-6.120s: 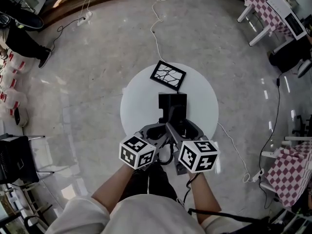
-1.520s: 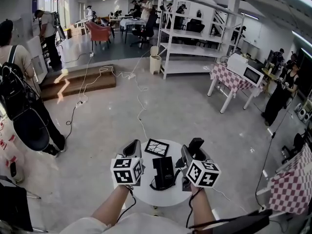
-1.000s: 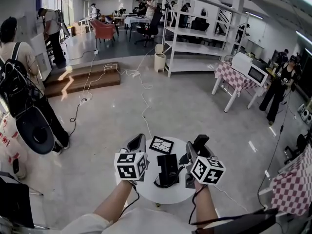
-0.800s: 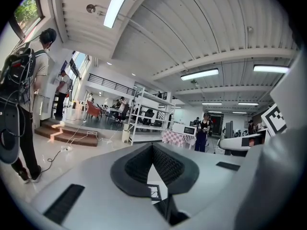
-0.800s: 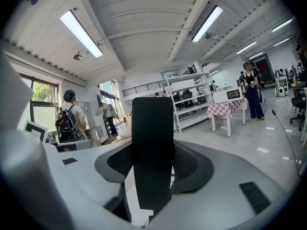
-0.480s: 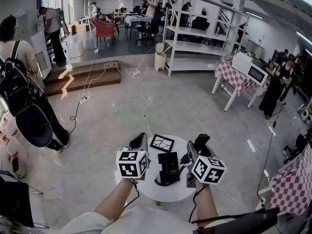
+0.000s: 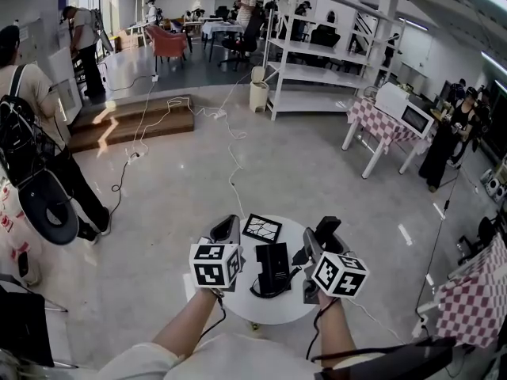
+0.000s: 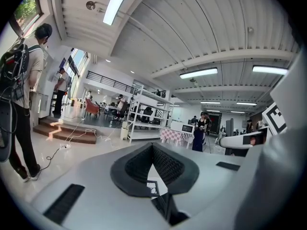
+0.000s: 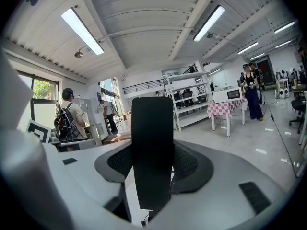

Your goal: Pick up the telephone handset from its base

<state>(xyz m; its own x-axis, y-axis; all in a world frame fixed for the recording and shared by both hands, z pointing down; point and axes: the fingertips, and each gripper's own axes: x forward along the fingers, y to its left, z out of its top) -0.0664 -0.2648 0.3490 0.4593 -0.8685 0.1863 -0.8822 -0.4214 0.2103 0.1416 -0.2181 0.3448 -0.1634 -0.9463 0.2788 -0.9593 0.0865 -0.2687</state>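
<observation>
The black telephone base [image 7: 274, 263] lies in the middle of a small round white table [image 7: 245, 307]. Its black handset [image 7: 325, 230] is off the base, standing upright above the table's right side. My right gripper [image 7: 318, 240] is shut on it. In the right gripper view the handset [image 9: 152, 147] fills the gap between the two dark pads of the right gripper [image 9: 152, 164]. A dark cord [image 7: 259, 290] loops beside the base. My left gripper [image 7: 226, 228] hovers over the table's left side, and in its own view the left gripper [image 8: 152, 148] is shut with nothing in it.
A framed black-and-white picture [image 7: 261, 228] lies at the table's far edge. A person with a backpack [image 7: 32, 157] stands at the left. White shelving [image 7: 317, 62], a checked-cloth table [image 7: 380, 125] and floor cables [image 7: 230, 165] lie beyond.
Several seconds ago both grippers were low over the phone; the handset is now lifted off the base in the right gripper. Over the last second neither gripper has visibly moved.
</observation>
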